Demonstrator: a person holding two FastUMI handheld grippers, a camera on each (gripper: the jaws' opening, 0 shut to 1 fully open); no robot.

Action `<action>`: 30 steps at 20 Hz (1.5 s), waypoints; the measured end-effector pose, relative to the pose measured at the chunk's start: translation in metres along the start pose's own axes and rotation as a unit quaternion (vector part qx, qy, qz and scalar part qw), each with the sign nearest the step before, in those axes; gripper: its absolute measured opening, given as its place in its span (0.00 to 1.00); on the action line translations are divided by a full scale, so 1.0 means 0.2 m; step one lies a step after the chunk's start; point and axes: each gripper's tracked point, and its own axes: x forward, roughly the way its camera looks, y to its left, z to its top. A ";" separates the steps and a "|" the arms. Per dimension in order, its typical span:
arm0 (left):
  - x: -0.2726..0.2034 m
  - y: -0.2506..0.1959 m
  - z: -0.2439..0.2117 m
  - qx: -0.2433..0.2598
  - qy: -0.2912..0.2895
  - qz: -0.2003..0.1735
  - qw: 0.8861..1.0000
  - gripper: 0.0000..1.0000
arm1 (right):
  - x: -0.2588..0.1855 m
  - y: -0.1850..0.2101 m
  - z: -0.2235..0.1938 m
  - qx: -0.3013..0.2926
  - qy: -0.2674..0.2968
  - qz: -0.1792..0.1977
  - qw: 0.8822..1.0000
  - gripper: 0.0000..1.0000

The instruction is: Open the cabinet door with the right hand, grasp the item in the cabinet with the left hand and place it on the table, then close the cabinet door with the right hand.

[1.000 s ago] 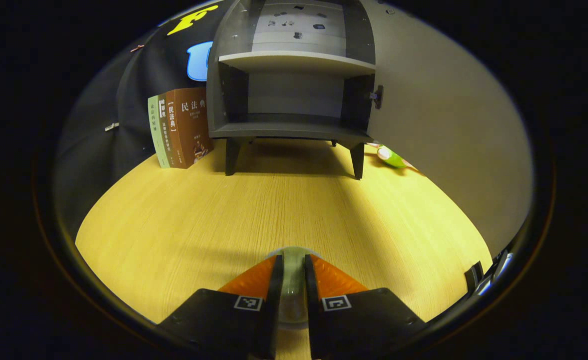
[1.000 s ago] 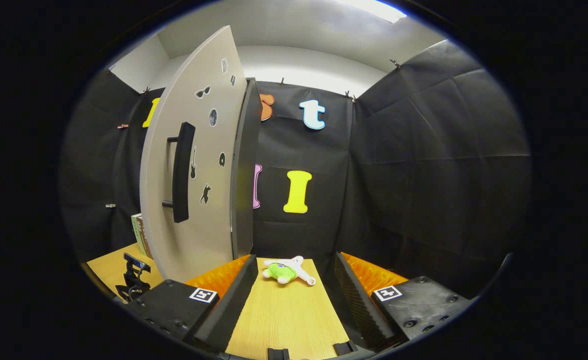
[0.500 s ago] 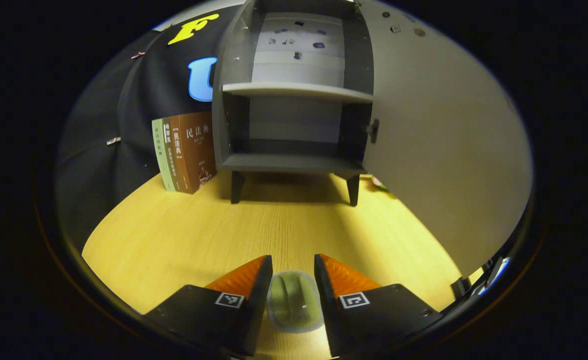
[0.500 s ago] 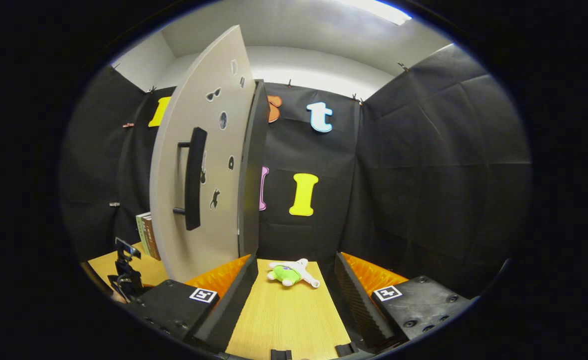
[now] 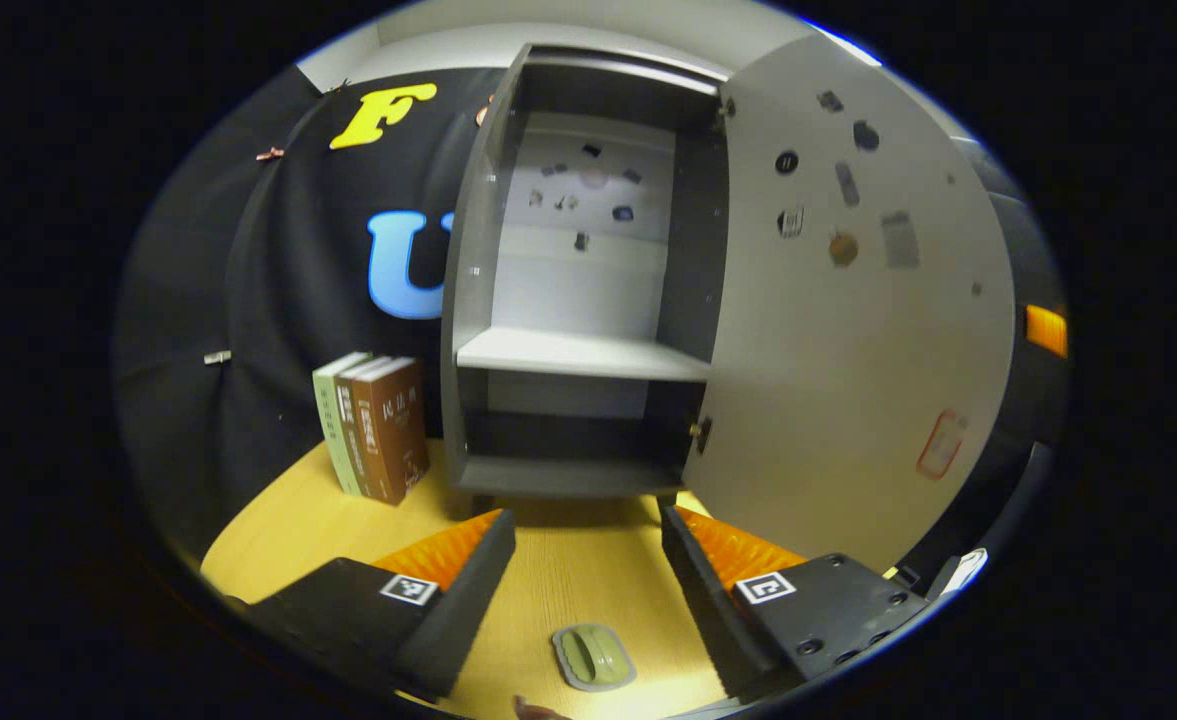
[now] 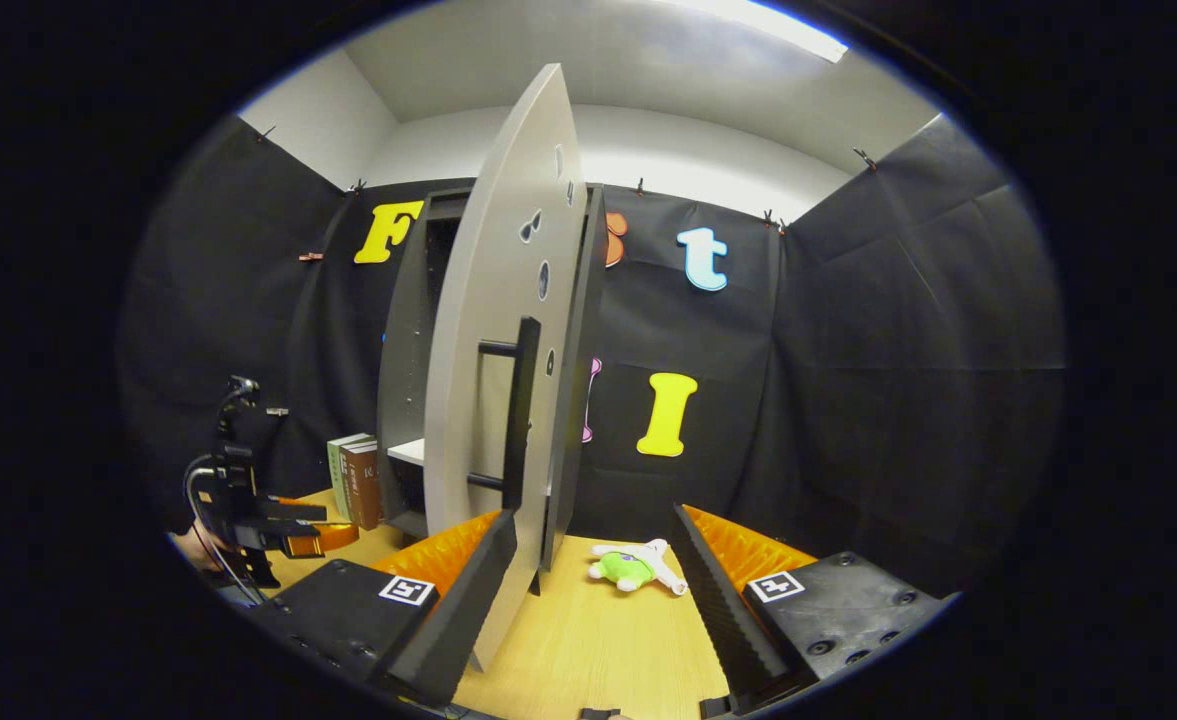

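The grey cabinet (image 5: 588,350) stands with its door (image 5: 848,330) swung wide to the right, and both shelves look bare. A small grey-green oval item (image 5: 593,657) lies on the wooden table (image 5: 568,570) below my left gripper (image 5: 586,520), which is open and lifted off it. In the right gripper view the door (image 6: 493,350) shows almost edge-on, with its black bar handle (image 6: 520,410) facing me. My right gripper (image 6: 593,518) is open; the door's lower edge passes just by its left finger (image 6: 468,570). The left gripper (image 6: 258,515) shows at far left.
Three books (image 5: 373,425) stand upright left of the cabinet. A small green and white plush toy (image 6: 633,568) lies on the table right of the cabinet. Black cloth walls close in the booth on all sides.
My left gripper opened, let the oval item go onto the table, and rose back from it. The right gripper shifted so the door now shows edge-on and nearer its left finger.
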 end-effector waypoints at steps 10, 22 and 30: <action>-0.29 -0.14 0.61 0.040 -0.089 -0.068 0.993 0.95 | 0.11 0.08 0.11 0.012 -0.011 0.027 1.000 0.98; -0.28 -0.04 0.74 0.004 -0.098 0.029 0.995 0.95 | 0.27 0.33 0.09 0.100 0.009 0.223 0.970 0.95; -0.19 0.03 0.85 0.033 -0.116 0.013 0.993 0.95 | 0.33 0.59 0.05 0.105 0.020 0.243 0.964 0.95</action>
